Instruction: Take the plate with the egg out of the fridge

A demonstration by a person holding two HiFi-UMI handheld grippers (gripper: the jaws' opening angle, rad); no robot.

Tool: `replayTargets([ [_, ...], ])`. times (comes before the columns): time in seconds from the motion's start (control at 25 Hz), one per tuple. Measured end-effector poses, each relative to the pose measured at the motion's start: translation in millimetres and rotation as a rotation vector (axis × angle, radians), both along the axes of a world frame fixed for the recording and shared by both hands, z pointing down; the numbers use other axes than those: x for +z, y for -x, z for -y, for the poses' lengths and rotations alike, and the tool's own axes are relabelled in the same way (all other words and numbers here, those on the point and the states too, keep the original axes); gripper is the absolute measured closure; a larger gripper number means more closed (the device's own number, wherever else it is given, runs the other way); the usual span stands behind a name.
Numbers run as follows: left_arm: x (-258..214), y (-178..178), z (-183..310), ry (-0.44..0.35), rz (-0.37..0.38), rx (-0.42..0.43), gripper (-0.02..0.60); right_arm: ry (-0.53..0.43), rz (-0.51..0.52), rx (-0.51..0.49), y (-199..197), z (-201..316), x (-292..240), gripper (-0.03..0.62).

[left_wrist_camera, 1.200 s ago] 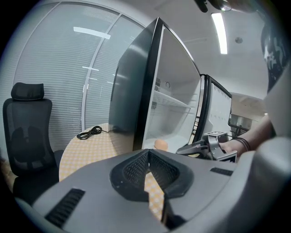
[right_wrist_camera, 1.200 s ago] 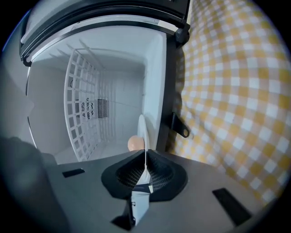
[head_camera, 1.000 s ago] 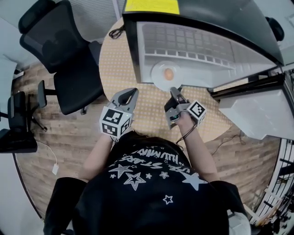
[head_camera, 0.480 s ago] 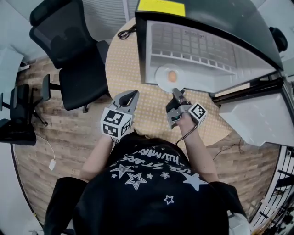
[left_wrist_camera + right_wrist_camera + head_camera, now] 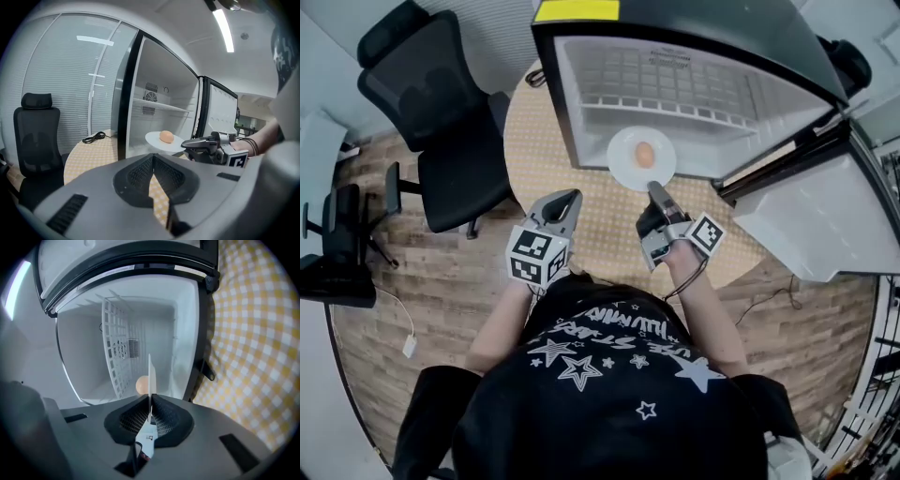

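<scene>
The right tool (image 5: pixel 654 190) pinches the plate (image 5: pixel 628 161) with the egg (image 5: pixel 644 154) at the open front of the fridge (image 5: pixel 694 66).

In the head view, the right tool is shut tight on the near rim of the white plate. The plate is half in the fridge and half over the checked table (image 5: pixel 600 220), and the egg lies in its middle. The left tool (image 5: pixel 567 199) hangs over the table with its tips together, holding nothing. In the left gripper view, the left tool (image 5: pixel 152 161) has its tips closed with only table behind them. The plate (image 5: pixel 154 139) and egg (image 5: pixel 166 136) are up off the table, and a black cable (image 5: pixel 93 137) lies on it. In the right gripper view, the right tool (image 5: pixel 150 404) squeezes the plate (image 5: pixel 150 376), seen edge-on. The egg (image 5: pixel 140 384) peeks out beside it.
</scene>
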State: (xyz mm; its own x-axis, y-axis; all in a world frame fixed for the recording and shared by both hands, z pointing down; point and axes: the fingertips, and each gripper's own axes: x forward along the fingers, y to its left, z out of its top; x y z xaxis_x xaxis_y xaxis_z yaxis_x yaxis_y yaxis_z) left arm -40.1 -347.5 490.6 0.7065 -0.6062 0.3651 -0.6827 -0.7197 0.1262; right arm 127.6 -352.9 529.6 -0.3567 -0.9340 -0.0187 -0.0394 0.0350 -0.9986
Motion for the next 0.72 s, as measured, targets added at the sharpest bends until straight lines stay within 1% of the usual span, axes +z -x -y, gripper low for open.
replayTargets([
  [0.16,-3.2,-11.9,-13.4,-0.006,0.004,-0.002,0.577,-0.022,0.001,-0.005,-13.9,-26.1,-13.4,0.559],
  [0.4,-2.6,-36.0,-45.5,-0.011,0.026,-0.003,0.576,0.002,-0.011,-0.029,-37.8,-75.2,-8.6,0.559],
  [0.6,-0.9,-50.3,-80.3,-0.014,0.049,-0.037,0.575,0.014,-0.027,-0.08,-53.5,-107.9,2.0,0.559],
  [0.72,1.0,-52.7,-102.4,-0.003,0.056,-0.066,0.575,0.026,-0.022,-0.107,-58.7,-122.9,8.5,0.558],
])
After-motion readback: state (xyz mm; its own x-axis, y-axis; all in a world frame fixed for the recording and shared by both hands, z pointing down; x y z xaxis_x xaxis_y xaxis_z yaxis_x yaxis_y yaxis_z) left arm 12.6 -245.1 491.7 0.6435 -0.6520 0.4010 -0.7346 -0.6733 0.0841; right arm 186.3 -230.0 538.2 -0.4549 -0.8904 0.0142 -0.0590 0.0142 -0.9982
